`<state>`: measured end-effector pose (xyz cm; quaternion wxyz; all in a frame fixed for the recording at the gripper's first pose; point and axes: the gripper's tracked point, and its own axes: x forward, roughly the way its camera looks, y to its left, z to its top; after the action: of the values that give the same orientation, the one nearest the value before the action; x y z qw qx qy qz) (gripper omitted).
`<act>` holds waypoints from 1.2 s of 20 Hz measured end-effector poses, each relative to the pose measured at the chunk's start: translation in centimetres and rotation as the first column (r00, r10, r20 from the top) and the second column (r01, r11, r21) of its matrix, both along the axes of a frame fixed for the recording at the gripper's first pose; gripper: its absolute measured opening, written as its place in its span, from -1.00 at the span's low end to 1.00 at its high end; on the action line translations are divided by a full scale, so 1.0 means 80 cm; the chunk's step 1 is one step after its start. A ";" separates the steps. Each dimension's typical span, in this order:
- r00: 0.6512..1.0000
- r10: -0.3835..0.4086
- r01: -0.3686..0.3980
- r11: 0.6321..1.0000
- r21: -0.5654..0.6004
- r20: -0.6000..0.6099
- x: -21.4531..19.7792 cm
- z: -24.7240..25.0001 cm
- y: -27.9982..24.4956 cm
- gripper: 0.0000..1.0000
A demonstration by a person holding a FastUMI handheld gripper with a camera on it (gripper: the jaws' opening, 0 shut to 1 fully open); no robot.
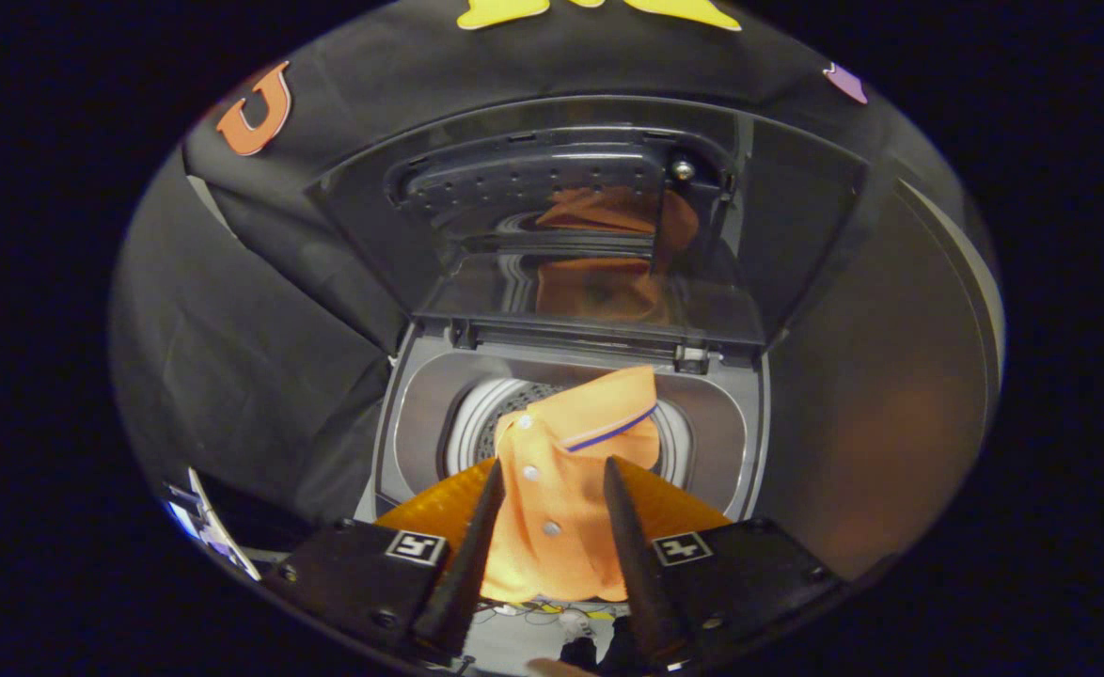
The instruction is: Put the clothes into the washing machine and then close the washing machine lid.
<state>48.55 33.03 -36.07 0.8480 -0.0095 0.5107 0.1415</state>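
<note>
Nearest, the claw (552,489) holds an orange polo shirt (552,489): the two fingers (470,550) stand a narrow gap apart with the buttoned placket bunched between them, and both appear to press on the cloth. The shirt's long axis runs forward along the fingers, with the collar end and its dark stripe just beyond the fingertips and the rest of the fabric spreading out to either side behind them, draped low toward the claw body.

Just ahead of and below the fingertips lies the washing machine (420,414), a top-loader seen from above. Its drum (477,414) opens directly beyond the collar; the visible part of the perforated wall shows no other laundry, though the shirt hides most of the interior. The coming move, as judged here, turns on this alignment: the garment hangs over the near rim of the opening, so it needs carrying slightly forward and down before release.

Farthest, the lid (599,216) stands raised behind the drum, hinged at the far edge of the opening and mirroring the orange cloth. It remains to be closed.
</note>
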 end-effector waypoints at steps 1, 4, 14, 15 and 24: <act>1.000 -0.004 0.004 1.000 -0.004 0.015 0.002 0.003 -0.002 0.45; 0.999 -0.010 0.010 1.000 -0.014 0.036 0.002 0.008 -0.006 0.52; 0.999 -0.023 0.023 1.000 0.003 0.045 -0.008 0.015 -0.014 0.52; 0.998 -0.024 0.024 1.000 0.003 0.052 -0.008 0.017 -0.013 0.52; 0.988 -0.036 0.039 0.999 -0.016 0.153 0.000 0.050 -0.020 0.52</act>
<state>48.57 31.40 -32.07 0.8870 -0.0188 0.4456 0.1196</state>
